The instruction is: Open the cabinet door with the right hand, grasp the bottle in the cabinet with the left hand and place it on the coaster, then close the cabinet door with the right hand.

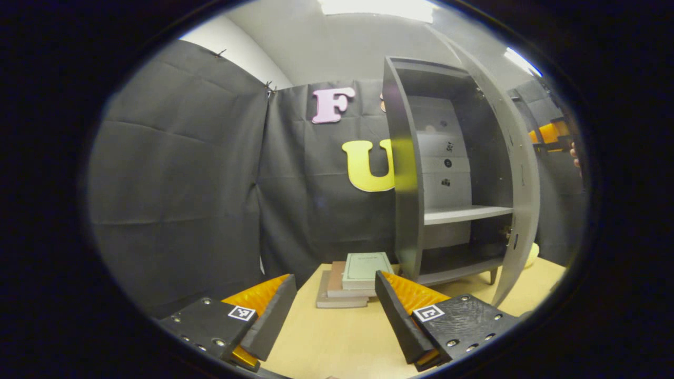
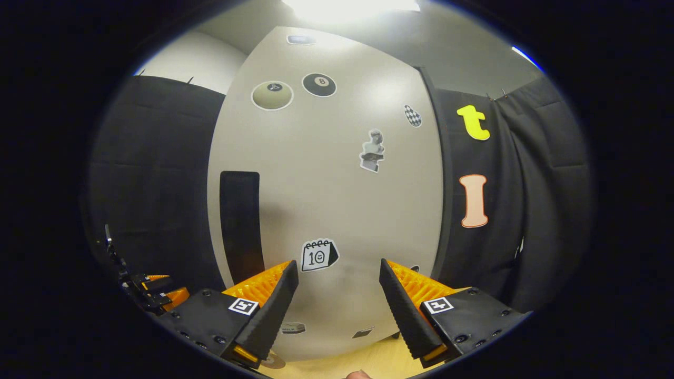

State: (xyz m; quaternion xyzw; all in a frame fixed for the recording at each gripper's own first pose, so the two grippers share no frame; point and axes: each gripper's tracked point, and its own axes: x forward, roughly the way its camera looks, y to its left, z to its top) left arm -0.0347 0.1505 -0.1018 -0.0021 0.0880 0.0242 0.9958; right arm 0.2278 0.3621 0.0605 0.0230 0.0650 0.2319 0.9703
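Observation:
The grey cabinet (image 1: 403, 173) stands on the wooden table with its door (image 1: 518, 173) swung wide open to the right. Its middle shelf (image 1: 466, 213) and the bottom board look bare. My left gripper (image 1: 334, 279) is open, low over the table in front of the cabinet, holding nothing. My right gripper (image 2: 338, 266) is open too, facing the door's outer face (image 2: 326, 189), which carries stickers and a black handle (image 2: 240, 231); its fingers touch nothing. In the left gripper view the right gripper (image 1: 550, 134) and a hand (image 1: 575, 157) show past the door's edge.
A stack of books (image 1: 352, 284) lies on the table (image 1: 337, 342) left of the cabinet's foot. A pale yellow rounded thing (image 1: 532, 255) peeks out behind the door. A small round object (image 2: 274, 361) lies on the table under the right gripper. The left gripper (image 2: 152, 292) shows at lower left.

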